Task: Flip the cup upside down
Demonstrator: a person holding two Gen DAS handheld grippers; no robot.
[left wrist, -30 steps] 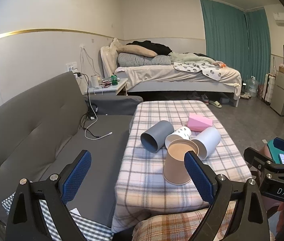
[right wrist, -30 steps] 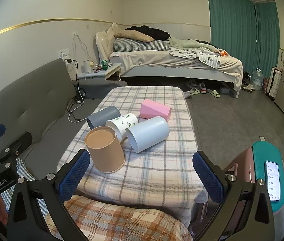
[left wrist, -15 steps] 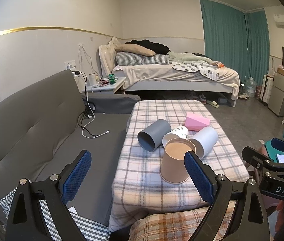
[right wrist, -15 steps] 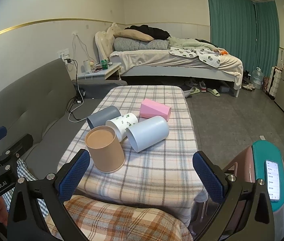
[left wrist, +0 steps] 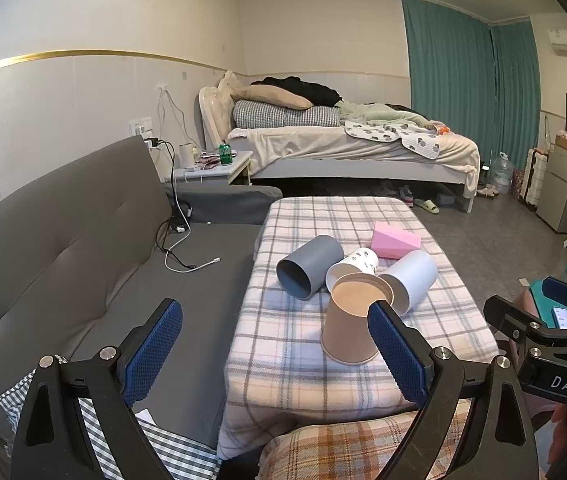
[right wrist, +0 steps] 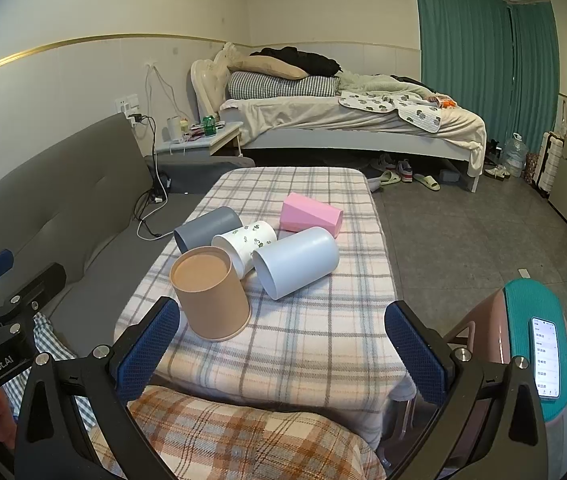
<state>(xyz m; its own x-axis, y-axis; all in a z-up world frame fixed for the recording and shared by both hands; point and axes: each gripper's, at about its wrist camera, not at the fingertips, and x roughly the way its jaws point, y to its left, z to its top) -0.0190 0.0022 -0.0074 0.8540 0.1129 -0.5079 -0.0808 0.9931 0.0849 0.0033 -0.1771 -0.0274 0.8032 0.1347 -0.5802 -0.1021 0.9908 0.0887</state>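
A tan paper cup (left wrist: 349,322) (right wrist: 210,293) stands upside down near the front of the plaid-covered table (left wrist: 311,364) (right wrist: 323,340). Behind it lie a grey cup (left wrist: 309,266) (right wrist: 207,228), a white patterned cup (left wrist: 357,264) (right wrist: 249,242), a pale blue cup (left wrist: 409,280) (right wrist: 297,262) and a pink cup (left wrist: 395,239) (right wrist: 310,215), all on their sides. My left gripper (left wrist: 275,354) is open and empty, held short of the table's front left. My right gripper (right wrist: 283,354) is open and empty in front of the table's near edge.
A grey sofa (left wrist: 83,264) with a charging cable (left wrist: 187,258) runs along the left. A bed (left wrist: 347,148) stands at the back, with slippers on the floor. A pink and teal stool with a phone (right wrist: 545,356) is at the right. My plaid-clad knee (right wrist: 235,436) is below.
The left gripper has drawn back slightly from the table. The right gripper and the cups have not visibly moved.
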